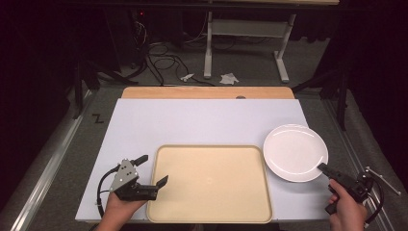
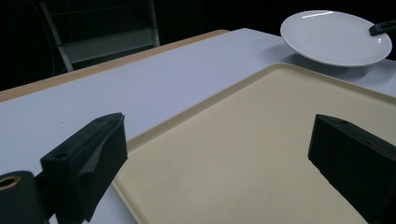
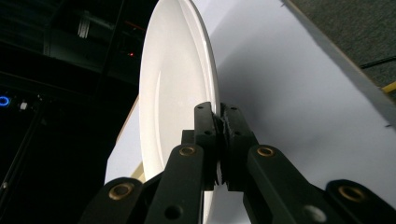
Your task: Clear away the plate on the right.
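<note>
- High view: the round white ceramic plate [image 1: 295, 152] sits at the right of the white table top [image 1: 202, 120], just beside the right edge of the beige rectangular plastic tray [image 1: 210, 184]. The right gripper [image 1: 323, 168] is clamped on the plate's near-right rim. A hold at one edge point is, I judge, the main risk: a heavy plate may pivot or slide out of the pads when carried.
- High view: the left gripper [image 1: 155, 169] hovers at the tray's near-left corner, released and holding nothing. If the plate is swung across low, its far rim could catch the tray's raised lip.
- Left gripper view: the two black jaws stand wide apart over the tray [image 2: 261, 154], with the plate [image 2: 335, 37] far off and seemingly raised off the table on one side. Should this gripper bump the tray, the landing spot would shift.
- Right gripper view: the jaws are pinched tight on the plate's thin rim [image 3: 211, 88], biting only a shallow strip. A quick wrist turn could twist the plate loose, dropping it onto the table [image 3: 299, 93].
</note>
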{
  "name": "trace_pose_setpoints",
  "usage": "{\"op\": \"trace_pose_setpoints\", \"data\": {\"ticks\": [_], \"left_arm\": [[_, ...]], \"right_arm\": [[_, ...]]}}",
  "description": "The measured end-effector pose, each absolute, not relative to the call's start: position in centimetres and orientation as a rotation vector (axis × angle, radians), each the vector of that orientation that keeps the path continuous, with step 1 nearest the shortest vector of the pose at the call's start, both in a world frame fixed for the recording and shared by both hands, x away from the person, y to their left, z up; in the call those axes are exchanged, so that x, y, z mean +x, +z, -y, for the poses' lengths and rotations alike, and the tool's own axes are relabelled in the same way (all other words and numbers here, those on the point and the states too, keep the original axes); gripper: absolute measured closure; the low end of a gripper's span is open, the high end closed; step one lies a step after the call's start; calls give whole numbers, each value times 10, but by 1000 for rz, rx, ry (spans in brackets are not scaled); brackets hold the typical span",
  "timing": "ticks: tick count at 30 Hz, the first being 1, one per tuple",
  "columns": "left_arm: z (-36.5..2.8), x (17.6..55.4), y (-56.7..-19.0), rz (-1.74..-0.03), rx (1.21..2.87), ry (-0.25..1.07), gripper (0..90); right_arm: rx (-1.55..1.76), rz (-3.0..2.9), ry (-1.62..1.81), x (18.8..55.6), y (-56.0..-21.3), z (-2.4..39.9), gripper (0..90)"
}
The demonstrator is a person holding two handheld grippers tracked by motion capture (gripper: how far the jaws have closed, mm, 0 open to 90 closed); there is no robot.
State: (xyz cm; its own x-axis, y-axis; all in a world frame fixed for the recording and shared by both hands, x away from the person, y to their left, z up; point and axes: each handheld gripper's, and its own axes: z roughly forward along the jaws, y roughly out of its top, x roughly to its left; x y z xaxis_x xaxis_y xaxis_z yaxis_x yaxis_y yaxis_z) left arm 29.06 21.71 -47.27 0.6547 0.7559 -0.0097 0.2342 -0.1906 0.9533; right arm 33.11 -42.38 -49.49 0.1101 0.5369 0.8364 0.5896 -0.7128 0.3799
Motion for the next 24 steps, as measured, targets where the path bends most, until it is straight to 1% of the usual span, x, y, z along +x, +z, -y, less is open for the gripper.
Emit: {"op": "trace_pose_setpoints", "data": {"ticks": [13, 24], "left_arm": [[-218, 290, -472, -809, 1728, 586, 52], [-219, 291, -473, -835, 1717, 608, 2]], "right_arm": [[-2246, 1230, -1728, 333, -484, 412, 889], [-2191, 1284, -1754, 335, -475, 403, 889]]}}
